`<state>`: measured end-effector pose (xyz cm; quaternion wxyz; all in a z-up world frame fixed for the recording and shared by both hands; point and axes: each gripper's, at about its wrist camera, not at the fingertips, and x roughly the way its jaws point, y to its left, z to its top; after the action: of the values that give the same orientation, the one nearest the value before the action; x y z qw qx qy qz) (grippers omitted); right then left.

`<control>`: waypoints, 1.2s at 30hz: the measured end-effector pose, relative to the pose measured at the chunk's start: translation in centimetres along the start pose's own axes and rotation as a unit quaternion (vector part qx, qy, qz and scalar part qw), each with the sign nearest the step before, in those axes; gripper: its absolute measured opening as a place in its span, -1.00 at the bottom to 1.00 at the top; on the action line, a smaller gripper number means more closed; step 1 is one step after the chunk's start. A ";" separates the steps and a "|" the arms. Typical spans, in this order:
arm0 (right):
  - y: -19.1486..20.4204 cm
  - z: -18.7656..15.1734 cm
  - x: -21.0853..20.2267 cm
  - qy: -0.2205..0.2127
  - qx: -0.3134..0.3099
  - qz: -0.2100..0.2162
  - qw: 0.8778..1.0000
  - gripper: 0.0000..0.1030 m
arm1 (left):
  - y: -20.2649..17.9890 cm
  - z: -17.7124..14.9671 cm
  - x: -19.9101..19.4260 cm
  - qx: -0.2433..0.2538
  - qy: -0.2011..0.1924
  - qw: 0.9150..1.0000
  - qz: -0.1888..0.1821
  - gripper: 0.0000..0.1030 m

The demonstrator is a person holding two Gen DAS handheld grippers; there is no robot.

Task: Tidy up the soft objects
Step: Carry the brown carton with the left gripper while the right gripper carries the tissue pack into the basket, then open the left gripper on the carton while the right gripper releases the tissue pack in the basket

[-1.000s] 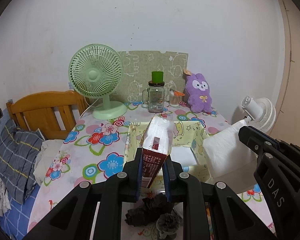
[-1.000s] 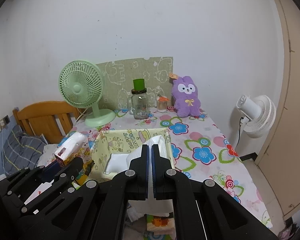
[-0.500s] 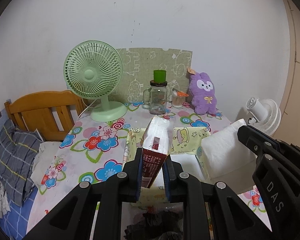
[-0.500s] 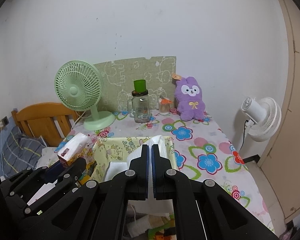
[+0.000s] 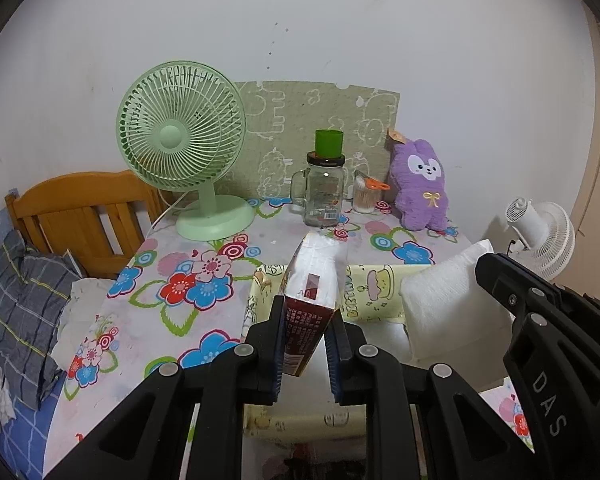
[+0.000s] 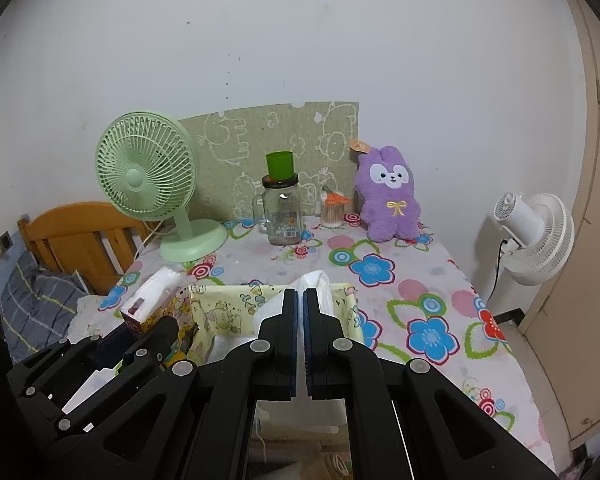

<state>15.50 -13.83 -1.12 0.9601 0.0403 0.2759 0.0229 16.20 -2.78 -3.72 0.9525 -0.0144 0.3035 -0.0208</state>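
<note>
Your left gripper (image 5: 306, 340) is squeezing a soft pack of white tissues with a dark red end (image 5: 312, 292). The pack sticks up and leans a little between the two jaws. Your right gripper (image 6: 300, 320) is pinched tight on a white folded soft pad (image 6: 312, 292), and only a thin bit of it sits between the jaws.

Both things hang over the yellow cartoon-print fabric box (image 5: 376, 292). The tissue pack is above the box's left side and the white pad is above its right side. I cannot tell if anything else lies deep inside.

Around the box is the flowery tablecloth (image 6: 420, 312). Farther back stand a green desk fan (image 5: 184, 148), a glass jar with a green cup on its lid (image 5: 326, 188) and a purple plush bunny (image 6: 388, 192).

Here is what could go wrong, I think. Your two grippers are very close, so they may bump if you lower both at once. The tissue pack is squashy and tilted, so it could slip out and land on the box's soft wall, folding it. The pad is held by a thin edge, so it could slide free early and miss the box.
</note>
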 end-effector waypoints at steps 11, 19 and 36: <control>0.1 0.9 3.2 0.009 0.005 0.000 1.000 -0.89 | 0.4 0.9 2.7 -0.007 0.011 1.000 0.007 -0.69; 0.7 0.6 5.6 0.027 0.002 0.011 1.000 -0.89 | 0.6 0.6 4.8 -0.005 0.034 0.999 0.017 -0.64; -0.1 -0.9 10.5 0.092 0.032 0.038 0.995 -0.89 | -0.4 -0.4 7.3 0.017 0.065 0.998 -0.006 0.46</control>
<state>23.91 -13.14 -7.48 0.9273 0.0794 0.3618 0.0536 21.89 -3.52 -8.24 0.9308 0.0016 0.3640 -0.0322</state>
